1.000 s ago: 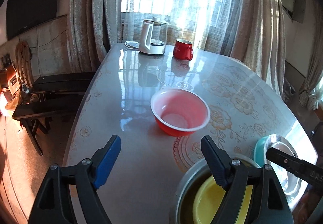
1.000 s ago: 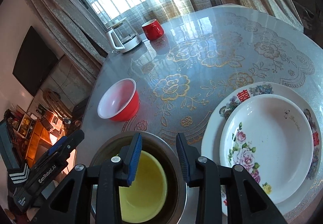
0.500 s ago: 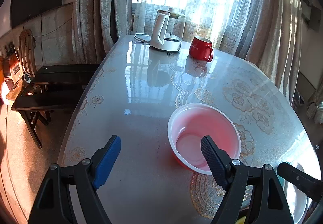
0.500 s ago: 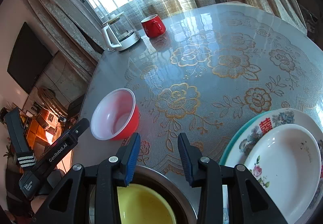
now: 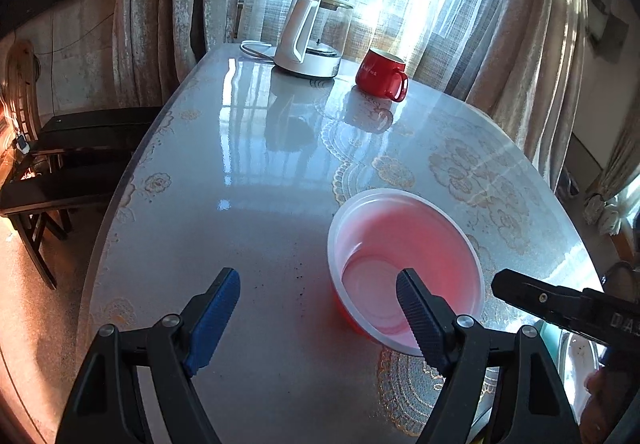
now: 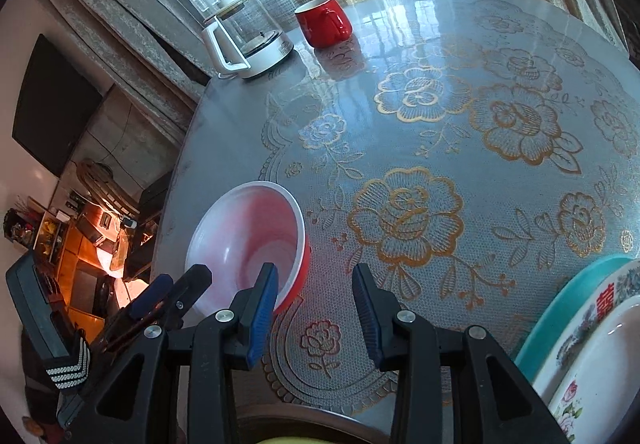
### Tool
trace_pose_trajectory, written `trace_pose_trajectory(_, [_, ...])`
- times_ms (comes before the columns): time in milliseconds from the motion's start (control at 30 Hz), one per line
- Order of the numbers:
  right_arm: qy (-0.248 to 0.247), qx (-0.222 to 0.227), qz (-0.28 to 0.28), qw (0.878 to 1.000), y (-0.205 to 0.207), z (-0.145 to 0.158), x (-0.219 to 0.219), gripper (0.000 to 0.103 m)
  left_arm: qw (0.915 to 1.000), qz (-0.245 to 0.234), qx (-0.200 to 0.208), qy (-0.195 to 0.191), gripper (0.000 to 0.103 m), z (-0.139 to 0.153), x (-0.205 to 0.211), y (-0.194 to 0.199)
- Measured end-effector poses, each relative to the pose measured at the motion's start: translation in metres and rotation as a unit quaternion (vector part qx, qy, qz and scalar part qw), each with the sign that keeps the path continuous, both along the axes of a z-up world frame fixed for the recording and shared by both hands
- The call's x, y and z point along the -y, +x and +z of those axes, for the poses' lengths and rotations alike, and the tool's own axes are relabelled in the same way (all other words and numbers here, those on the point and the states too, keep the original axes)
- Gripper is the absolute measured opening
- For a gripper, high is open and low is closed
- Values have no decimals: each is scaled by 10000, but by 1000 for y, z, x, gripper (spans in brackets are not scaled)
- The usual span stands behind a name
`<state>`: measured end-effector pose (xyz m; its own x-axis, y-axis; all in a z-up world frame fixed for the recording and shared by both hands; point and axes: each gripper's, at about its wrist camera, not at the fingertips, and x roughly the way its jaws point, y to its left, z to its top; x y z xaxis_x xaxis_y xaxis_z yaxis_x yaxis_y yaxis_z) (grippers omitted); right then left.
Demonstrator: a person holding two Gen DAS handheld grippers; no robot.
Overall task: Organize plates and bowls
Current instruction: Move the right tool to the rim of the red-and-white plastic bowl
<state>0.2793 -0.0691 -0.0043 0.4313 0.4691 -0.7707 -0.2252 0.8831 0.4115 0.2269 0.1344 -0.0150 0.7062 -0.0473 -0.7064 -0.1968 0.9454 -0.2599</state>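
Observation:
A red bowl [image 5: 404,268] with a pale inside stands upright on the glossy table [image 5: 248,204]. My left gripper [image 5: 318,308] is open just above its near-left rim, one finger over the bowl's inside and the other outside over the table. In the right wrist view the same red bowl [image 6: 248,248] lies at the left, and my right gripper [image 6: 316,308] is open beside it over bare tablecloth, its left pad level with the bowl's near rim. Stacked plates [image 6: 592,356], floral on a teal one, sit at the lower right. A steel bowl's rim [image 6: 320,416] shows at the bottom edge.
A glass kettle [image 5: 308,40] and a red mug [image 5: 382,74] stand at the far end by the curtained window. Dark chairs [image 5: 60,148] line the table's left side. The right gripper's arm [image 5: 560,308] reaches in from the right beside the bowl.
Both grippers have moved forward over the table to the red bowl. The steel bowl with the yellow one inside has slid out below, and the plates have shifted to the right edge.

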Motion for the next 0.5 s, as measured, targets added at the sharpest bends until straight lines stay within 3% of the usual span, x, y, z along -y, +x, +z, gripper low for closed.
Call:
trace_pose_trajectory(100, [-18, -27, -39, 10000, 5, -4, -3, 39, 9998, -85, -35, -168, 78, -4, 0, 2])
trace_pose_trajectory(400, [-128, -254, 26, 9996, 20, -18, -19, 39, 9994, -221, -203, -154, 52, -17, 3, 7])
trace_pose_trajectory(500, [-161, -305, 125, 9993, 22, -23, -25, 23, 9990, -336, -225, -191, 36, -21, 5, 9])
